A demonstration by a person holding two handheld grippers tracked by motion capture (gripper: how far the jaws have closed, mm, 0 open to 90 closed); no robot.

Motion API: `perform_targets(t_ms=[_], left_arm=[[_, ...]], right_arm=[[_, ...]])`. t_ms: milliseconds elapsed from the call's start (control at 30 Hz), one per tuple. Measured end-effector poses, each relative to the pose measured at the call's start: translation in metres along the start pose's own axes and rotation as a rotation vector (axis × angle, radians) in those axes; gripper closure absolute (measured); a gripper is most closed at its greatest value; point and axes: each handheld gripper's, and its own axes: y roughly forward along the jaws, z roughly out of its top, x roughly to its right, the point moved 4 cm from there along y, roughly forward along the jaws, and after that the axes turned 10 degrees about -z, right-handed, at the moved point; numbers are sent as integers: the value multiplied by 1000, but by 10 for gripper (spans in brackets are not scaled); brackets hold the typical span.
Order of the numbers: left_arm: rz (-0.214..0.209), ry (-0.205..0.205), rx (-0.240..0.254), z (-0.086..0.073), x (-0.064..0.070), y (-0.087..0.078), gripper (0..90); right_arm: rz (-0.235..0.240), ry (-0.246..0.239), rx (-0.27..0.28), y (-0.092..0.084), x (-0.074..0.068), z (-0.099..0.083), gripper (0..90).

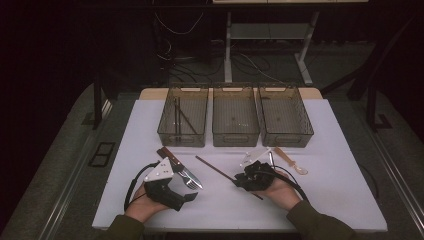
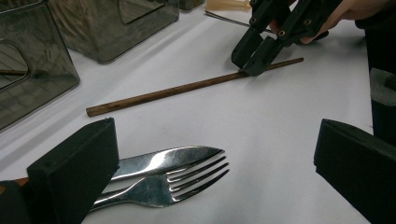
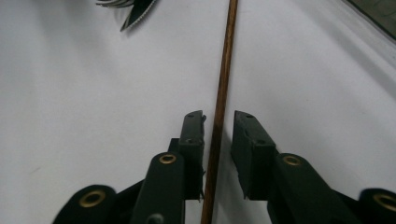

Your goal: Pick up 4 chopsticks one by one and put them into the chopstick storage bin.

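A brown chopstick (image 1: 215, 170) lies flat on the white table (image 1: 340, 190). My right gripper (image 1: 239, 181) points down at its near half. In the right gripper view the chopstick (image 3: 224, 70) runs between the jaws of that gripper (image 3: 219, 119); the left pad is almost on it and a gap shows at the right pad. The left gripper view shows the same right gripper (image 2: 250, 65) straddling the chopstick (image 2: 187, 87). My left gripper (image 1: 186, 187) rests open on the table, jaws wide (image 2: 215, 130), with a fork (image 2: 187, 182) and a knife (image 2: 173, 158) lying by its left jaw.
Three clear bins stand in a row at the back: the left bin (image 1: 183, 116) holds dark chopsticks, beside it are the middle bin (image 1: 235, 117) and the right bin (image 1: 285, 116). A wooden spoon (image 1: 290, 161) lies just right of the right gripper.
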Motion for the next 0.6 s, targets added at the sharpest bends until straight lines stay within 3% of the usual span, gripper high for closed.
perform_targets(t_ms=[267, 600], left_arm=[[-2, 1, -3, 0, 0, 0, 0], [-1, 3, -4, 0, 0, 1, 0]], right_arm=[[-48, -58, -4, 2, -3, 0, 799], [-89, -54, -10, 3, -7, 0, 855]])
